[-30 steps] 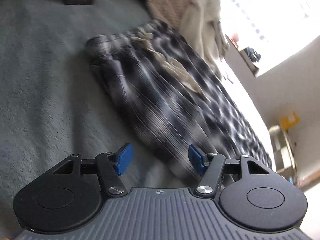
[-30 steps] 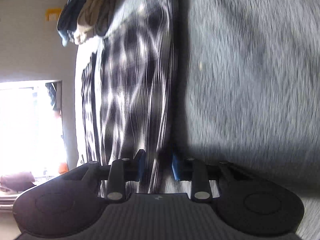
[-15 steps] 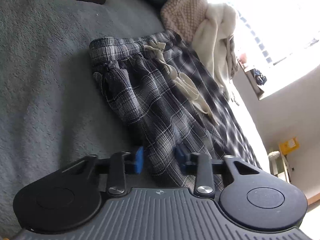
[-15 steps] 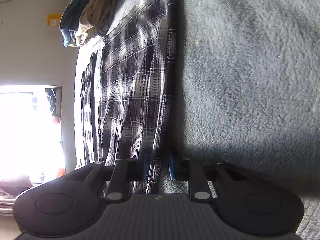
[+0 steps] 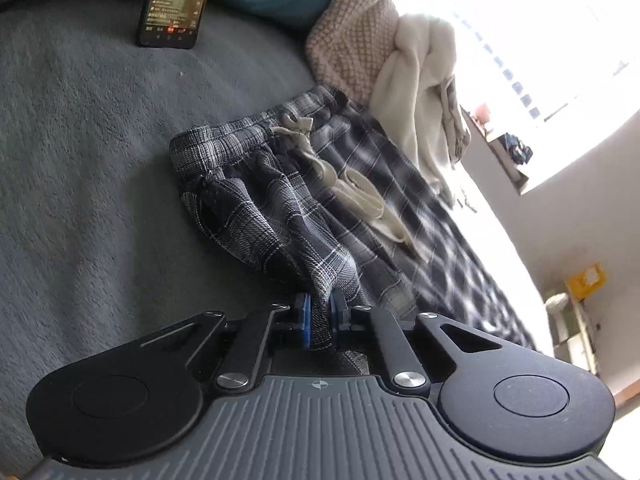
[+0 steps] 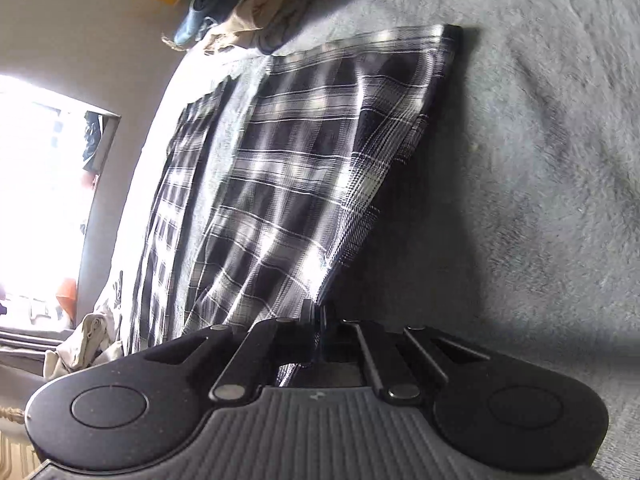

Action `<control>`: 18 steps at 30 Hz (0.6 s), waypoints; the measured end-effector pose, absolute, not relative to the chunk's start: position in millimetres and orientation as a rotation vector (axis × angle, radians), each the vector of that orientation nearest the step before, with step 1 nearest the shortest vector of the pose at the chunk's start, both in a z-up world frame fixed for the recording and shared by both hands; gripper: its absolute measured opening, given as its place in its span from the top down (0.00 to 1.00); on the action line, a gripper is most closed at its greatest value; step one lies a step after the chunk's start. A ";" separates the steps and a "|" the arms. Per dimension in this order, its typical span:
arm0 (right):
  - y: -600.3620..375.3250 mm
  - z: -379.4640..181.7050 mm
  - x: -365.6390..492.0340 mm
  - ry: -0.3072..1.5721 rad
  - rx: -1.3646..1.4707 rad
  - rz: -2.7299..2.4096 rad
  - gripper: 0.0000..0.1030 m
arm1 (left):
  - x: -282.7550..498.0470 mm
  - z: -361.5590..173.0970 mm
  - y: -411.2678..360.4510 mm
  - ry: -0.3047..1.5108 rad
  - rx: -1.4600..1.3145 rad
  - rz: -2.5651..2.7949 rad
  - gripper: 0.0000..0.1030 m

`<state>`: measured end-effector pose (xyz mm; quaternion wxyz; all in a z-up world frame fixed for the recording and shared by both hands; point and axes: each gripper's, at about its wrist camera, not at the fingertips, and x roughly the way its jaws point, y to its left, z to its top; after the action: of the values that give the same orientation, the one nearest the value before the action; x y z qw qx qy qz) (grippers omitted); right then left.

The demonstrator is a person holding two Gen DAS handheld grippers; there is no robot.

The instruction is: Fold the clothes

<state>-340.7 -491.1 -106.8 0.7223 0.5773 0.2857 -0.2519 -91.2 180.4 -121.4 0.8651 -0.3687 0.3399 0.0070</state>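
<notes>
Two handheld grippers, each pinching one pair of plaid pyjama trousers (image 5: 304,200) spread on a grey blanket (image 5: 80,160). Left gripper (image 5: 319,322) pressed together on a bunched fold at the hip, close below the waistband (image 5: 224,140) with its single cream drawstring (image 5: 352,188). Right gripper (image 6: 319,317) clamped on the outer edge of one leg (image 6: 304,168), that edge raised off the blanket and running straight away from the fingers toward the hem (image 6: 450,46). Long axis of the trousers stretching away from both tools; second leg (image 6: 176,168) flat to the left, apart from the raised one. Likely judgement: held leg ready to carry sideways over the other.

Counted nearby: one phone (image 5: 174,4), one knitted piece (image 5: 352,40), one cream garment (image 5: 424,92), one heap of dark and tan clothes (image 6: 248,4).
</notes>
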 end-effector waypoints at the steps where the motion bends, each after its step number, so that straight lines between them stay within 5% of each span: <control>1: -490.6 -108.5 -343.5 0.636 1.278 -0.559 0.98 | -91.6 -121.0 180.5 0.716 -0.759 0.013 0.93; 18: -504.8 -110.4 -384.2 0.699 1.307 -0.601 0.93 | -106.4 -137.2 184.5 0.811 -0.576 0.038 0.88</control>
<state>-384.2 -504.8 -110.4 0.6969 0.5859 0.3136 -0.2696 -106.4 184.5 -137.2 0.8788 -0.2761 0.3889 0.0183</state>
